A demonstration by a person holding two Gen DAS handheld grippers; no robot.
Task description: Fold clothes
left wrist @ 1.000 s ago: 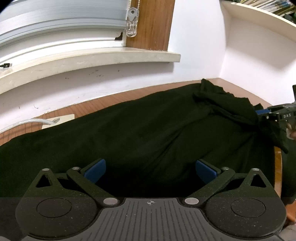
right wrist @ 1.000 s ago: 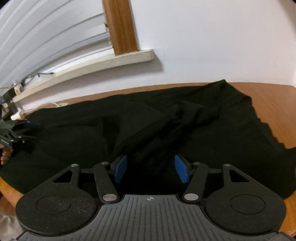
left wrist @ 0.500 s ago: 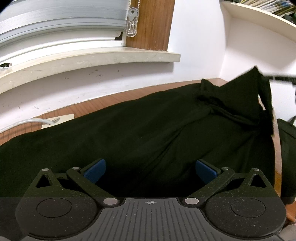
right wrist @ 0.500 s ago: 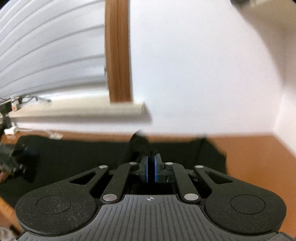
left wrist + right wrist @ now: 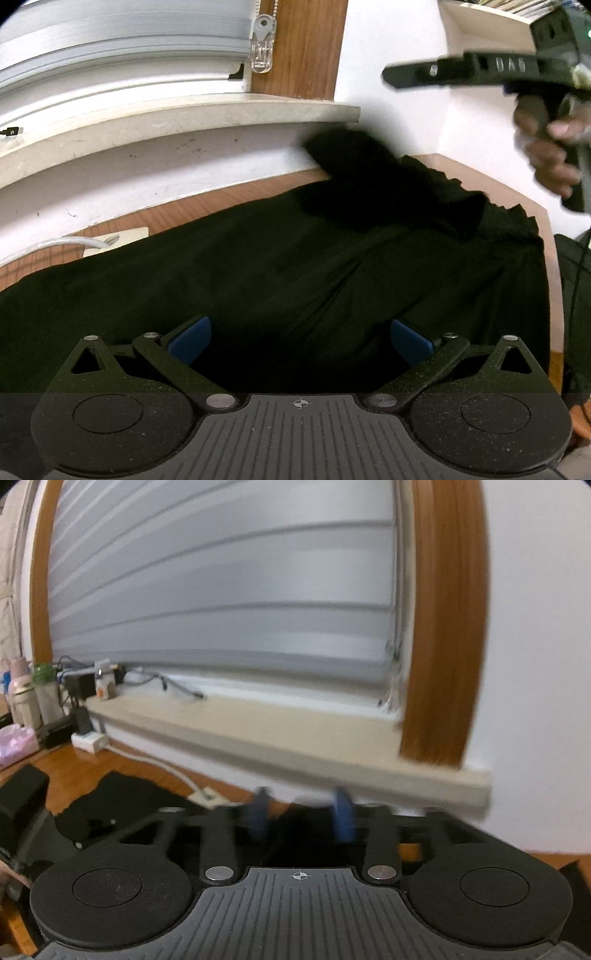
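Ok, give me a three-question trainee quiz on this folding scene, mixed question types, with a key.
1. True or false: the left gripper is clamped on the black garment.
2. Multiple choice: where is the right gripper in the left wrist view? A) flat on the table B) raised in the air above the garment's far end C) resting on the window sill
3. Fill in: the white cable lies on the wooden ____.

Key
1. False. Its blue pads stand wide apart over the cloth.
2. B. A hand holds it up; its jaws are opening with nothing pinched between them.
3. table
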